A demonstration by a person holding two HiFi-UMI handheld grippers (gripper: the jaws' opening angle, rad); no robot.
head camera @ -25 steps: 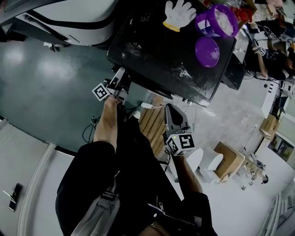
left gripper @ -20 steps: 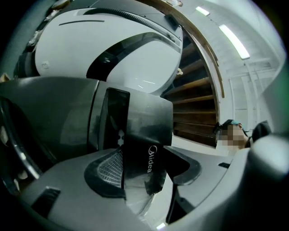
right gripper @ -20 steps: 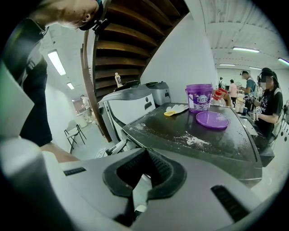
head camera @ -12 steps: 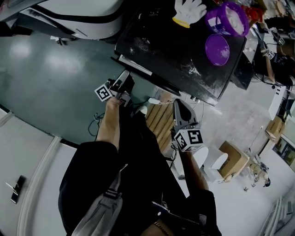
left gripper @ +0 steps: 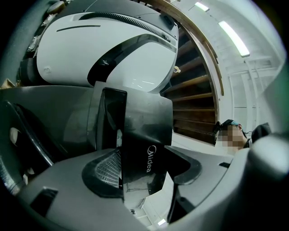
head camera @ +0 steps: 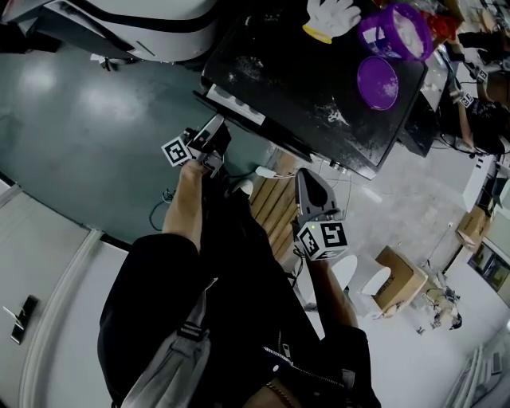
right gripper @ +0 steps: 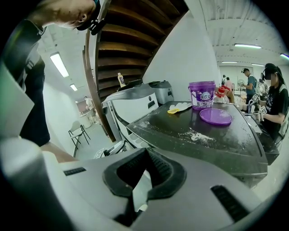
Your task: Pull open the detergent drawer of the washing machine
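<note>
The dark-topped washing machine (head camera: 303, 80) stands ahead of me. Its detergent drawer (head camera: 235, 102) sticks out of the front at the left, showing a white tray. My left gripper (head camera: 215, 131) is at the drawer's front. In the left gripper view the glossy dark drawer front (left gripper: 146, 131) stands edge-on between the two pads, and the left gripper (left gripper: 146, 169) is shut on it. My right gripper (head camera: 307, 179) hangs to the right below the machine's front edge. It is shut with nothing in it, its tips (right gripper: 145, 155) meeting in the right gripper view.
On the machine top sit a purple bucket (head camera: 390, 32), a purple lid (head camera: 376, 82) and a white glove (head camera: 331, 17), with spilled powder around. A white rounded appliance (left gripper: 113, 45) stands to the left. Wooden slats (head camera: 275, 211) lie below. People (right gripper: 275, 99) work at the right.
The left gripper has drawn back a little with the drawer front, and more of the white tray shows. The right gripper has stayed where it was.
</note>
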